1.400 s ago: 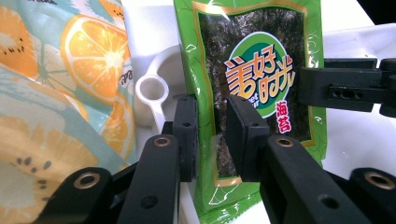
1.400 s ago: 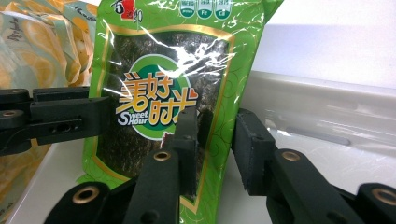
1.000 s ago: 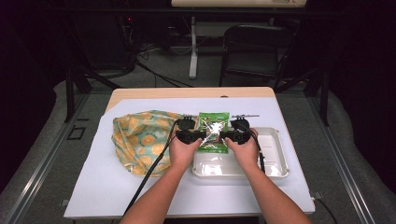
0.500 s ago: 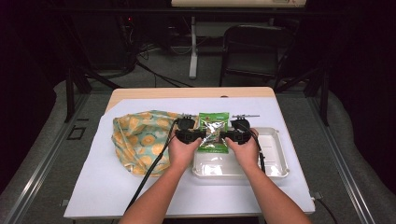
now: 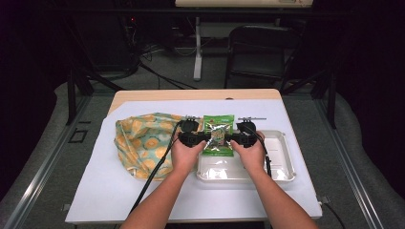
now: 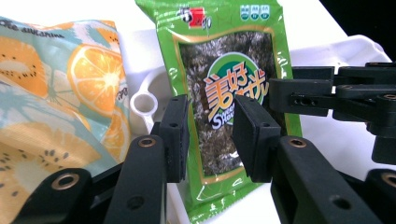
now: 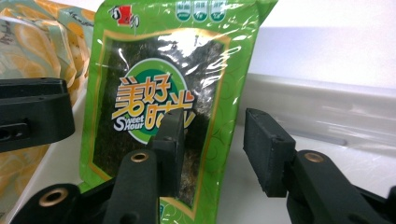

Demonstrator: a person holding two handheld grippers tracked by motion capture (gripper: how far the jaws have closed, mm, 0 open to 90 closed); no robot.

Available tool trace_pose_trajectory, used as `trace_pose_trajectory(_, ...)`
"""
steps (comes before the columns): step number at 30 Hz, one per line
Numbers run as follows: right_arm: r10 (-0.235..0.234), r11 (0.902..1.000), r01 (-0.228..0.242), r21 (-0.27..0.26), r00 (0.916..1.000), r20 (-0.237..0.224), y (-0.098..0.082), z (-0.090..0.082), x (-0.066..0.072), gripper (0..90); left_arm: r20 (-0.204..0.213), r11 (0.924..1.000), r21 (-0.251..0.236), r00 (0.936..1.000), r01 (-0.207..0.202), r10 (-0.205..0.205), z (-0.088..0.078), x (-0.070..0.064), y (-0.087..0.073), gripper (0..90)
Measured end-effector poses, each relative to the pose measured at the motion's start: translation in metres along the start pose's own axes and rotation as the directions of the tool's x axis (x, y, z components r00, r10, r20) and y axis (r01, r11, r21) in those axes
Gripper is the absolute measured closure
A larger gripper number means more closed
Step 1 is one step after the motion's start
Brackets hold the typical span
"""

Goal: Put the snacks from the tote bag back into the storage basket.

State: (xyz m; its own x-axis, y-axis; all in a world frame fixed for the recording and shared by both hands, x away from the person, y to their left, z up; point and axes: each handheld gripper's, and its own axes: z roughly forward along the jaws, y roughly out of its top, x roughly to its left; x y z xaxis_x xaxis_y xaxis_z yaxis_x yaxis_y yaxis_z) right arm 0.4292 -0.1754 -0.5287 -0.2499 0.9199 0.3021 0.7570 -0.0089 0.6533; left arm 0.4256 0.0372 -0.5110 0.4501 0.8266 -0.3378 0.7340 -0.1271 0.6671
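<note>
The green seaweed packet (image 5: 218, 135) stands between the two grippers, its lower end over the far-left corner of the clear plastic tray (image 5: 282, 162) and its top edge leaning toward the far side of the bench (image 5: 119, 195).

The left gripper (image 5: 193, 138) sits at the packet's left edge. In the left gripper view its fingers (image 6: 175, 135) have just been opening and stand released, with the packet (image 6: 224, 93) behind the gap and no pad pressing on it.

The right gripper (image 5: 241, 139) sits at the packet's right edge. In the right gripper view its fingers (image 7: 266, 149) have likewise just been opening and stand released; the left finger overlaps the packet's (image 7: 154, 84) right edge, the right finger is well clear of it over the tray.

The orange-print cloth bag (image 5: 143, 143) lies just beside the left gripper, touching or nearly touching the tray's left rim. To the right of the right gripper the tray floor is open. White bench surface is open on the near side, around the forearms, and beyond the packet's top edge.
</note>
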Motion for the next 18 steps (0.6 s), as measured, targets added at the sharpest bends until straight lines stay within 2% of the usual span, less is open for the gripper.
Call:
trace_pose_trajectory(9,0.004,0.9996,-0.004,-0.027,0.9998,-0.017,0.001,-0.006,-0.002,53.8,-0.004,0.9999,-0.01,0.9999,-0.011,0.011,-0.004,0.0,0.001,62.2)
trace_pose_trajectory(18,-0.035,0.9982,0.033,-0.05,0.9988,-0.034,0.002,-0.013,0.003,48.9,-0.004,0.9993,-0.027,0.9996,-0.027,0.027,-0.01,-0.001,0.002,56.2)
